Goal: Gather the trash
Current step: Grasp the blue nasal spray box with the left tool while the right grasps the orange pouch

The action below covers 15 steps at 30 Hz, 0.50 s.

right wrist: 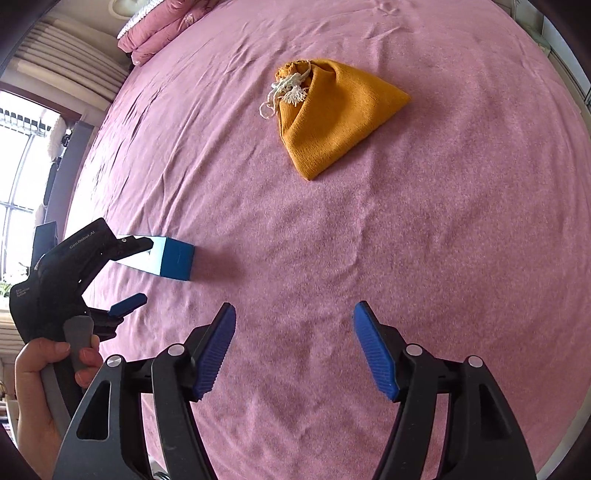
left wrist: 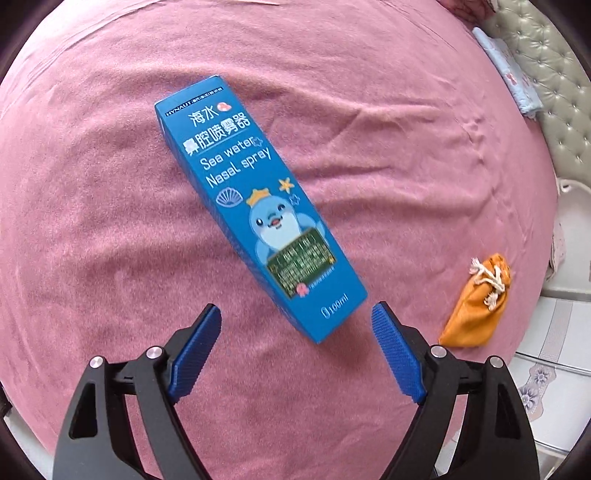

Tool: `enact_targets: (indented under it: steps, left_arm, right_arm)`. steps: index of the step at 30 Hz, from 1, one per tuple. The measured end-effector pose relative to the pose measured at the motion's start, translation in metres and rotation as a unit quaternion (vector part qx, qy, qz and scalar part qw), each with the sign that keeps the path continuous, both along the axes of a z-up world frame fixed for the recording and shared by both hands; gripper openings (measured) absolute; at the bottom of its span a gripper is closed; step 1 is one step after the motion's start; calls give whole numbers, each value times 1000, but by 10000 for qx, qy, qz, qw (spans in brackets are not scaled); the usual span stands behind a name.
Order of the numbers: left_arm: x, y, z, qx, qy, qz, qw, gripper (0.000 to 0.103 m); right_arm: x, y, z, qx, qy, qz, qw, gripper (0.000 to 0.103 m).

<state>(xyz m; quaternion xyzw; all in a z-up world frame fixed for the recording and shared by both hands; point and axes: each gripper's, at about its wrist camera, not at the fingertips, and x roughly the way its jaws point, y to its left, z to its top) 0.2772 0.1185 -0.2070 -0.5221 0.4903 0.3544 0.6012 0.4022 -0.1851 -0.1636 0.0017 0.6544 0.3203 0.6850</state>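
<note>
A blue nasal-spray carton lies flat on the pink bedspread. My left gripper hovers over it, open, with the carton's near end between the blue pads and touching neither. In the right wrist view the carton's end shows beside the left gripper, held by a person's hand. An orange drawstring pouch with a white cord lies ahead of my right gripper, which is open over bare bedspread with nothing between its fingers. The pouch also lies to the right of the carton.
A folded pink quilt lies at the bed's far left corner, with a bright window beyond. A green tufted headboard and a light blue cloth border the bed. Tiled floor shows past the bed's edge.
</note>
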Motion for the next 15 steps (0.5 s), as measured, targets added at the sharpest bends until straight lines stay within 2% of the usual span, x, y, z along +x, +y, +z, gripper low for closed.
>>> enact_targets:
  steps: [5,10,11,12,15]
  left_arm:
    - [3,17,-13,31,332,127,9994,87]
    - [15,25,-21,49,288,71,9995,91]
    - [18,26,-21,82,290,19,9995,89]
    - [22,26,-21,113,254,-57,9996,79]
    - [29,27,-21,214,300,-183,9992,75]
  right_arm:
    - [9,6,-8,-35,41,-24,10000,64]
    - [14,3,-13,-44,88,-69,9999,65]
    - [16,3,-14,-59,85,-58,9999,65]
    - [18,3,-16,-81,79,-52,9999,65]
    - [28,-1,-20,-107,112,-108,9998,65]
